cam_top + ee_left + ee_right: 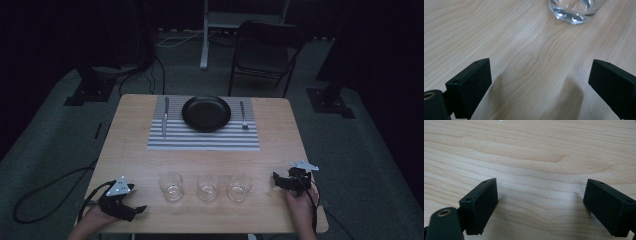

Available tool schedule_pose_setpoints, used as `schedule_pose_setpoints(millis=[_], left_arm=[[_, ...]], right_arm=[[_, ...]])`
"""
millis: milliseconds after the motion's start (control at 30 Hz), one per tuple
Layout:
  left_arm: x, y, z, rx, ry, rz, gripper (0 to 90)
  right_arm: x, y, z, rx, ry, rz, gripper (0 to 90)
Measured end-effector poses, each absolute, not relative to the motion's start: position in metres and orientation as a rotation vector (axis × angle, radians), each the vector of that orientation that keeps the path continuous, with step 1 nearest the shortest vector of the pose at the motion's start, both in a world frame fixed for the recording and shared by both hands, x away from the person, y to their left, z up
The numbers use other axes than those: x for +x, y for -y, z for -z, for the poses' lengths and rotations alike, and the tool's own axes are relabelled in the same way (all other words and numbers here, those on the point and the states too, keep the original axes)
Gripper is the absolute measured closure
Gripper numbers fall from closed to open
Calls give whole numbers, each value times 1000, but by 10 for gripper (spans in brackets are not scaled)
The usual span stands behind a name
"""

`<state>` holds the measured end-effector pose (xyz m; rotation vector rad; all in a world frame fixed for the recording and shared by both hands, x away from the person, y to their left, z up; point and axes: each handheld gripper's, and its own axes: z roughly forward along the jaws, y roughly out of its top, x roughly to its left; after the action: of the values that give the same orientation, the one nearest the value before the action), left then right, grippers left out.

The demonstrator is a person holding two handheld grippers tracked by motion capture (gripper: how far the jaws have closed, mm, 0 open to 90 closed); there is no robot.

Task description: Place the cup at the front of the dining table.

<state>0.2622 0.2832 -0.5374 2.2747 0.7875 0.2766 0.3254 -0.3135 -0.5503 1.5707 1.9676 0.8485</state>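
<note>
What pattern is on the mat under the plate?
The placemat has grey and white stripes running across it, clearest in the high view.

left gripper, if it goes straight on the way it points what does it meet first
Probably the nearest glass: the left gripper is open over bare table, with the glass ahead, slightly right of centre.

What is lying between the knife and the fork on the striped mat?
The black plate lies between the knife and the fork, as the high view shows.
</note>
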Motion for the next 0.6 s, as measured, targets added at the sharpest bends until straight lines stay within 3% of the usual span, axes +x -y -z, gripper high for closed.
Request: schedule_pose_setpoints(millis=[600], left_arm=[[268, -252, 533, 2251, -697, -270, 52]], right_arm=[[325, 314, 550, 1570, -1968, -848, 119]])
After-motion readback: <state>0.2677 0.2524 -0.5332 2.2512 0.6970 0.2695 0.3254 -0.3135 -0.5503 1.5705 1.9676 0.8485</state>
